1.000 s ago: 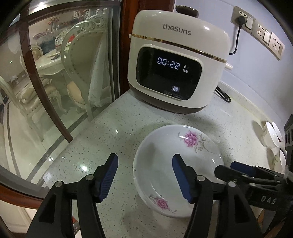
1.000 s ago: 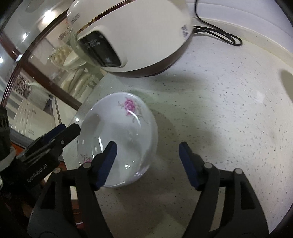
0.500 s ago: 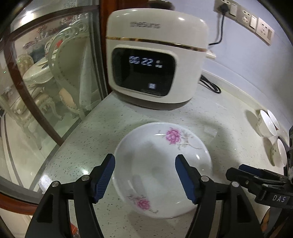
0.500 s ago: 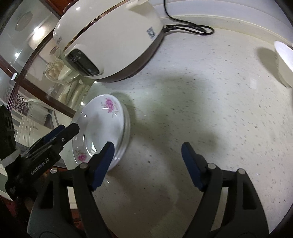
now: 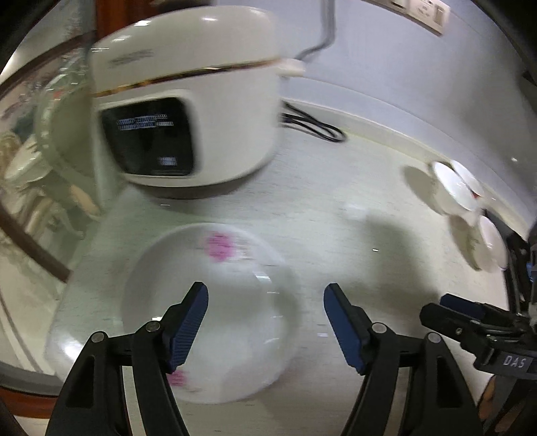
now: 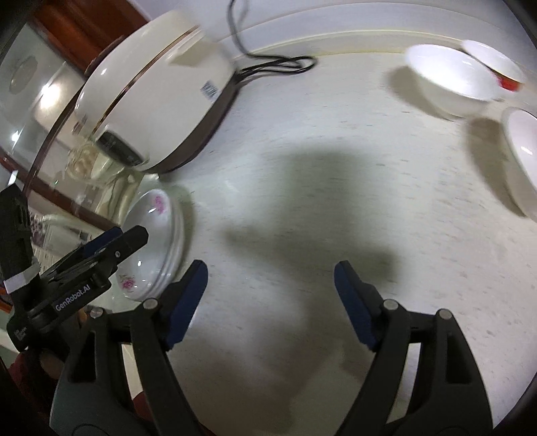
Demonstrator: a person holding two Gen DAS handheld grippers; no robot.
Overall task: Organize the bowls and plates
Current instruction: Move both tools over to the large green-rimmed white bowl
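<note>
A pale speckled counter (image 6: 335,187) fills most of both views. A big cream cooker (image 5: 188,110) with a dark screen stands on it, near a curved glass wall (image 5: 40,141). Its black cord (image 5: 315,125) lies by a light wall (image 5: 386,63). A wall socket (image 5: 426,10) sits high up. Pale chairs show behind the glass.

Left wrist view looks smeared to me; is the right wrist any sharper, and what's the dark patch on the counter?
Left wrist view: motion blur smears the cooker display and the flowered plates. Right wrist view: somewhat sharper near the plates, but the white bowls streak. The dark patch on the counter looks like a shadow, not a stain.
</note>
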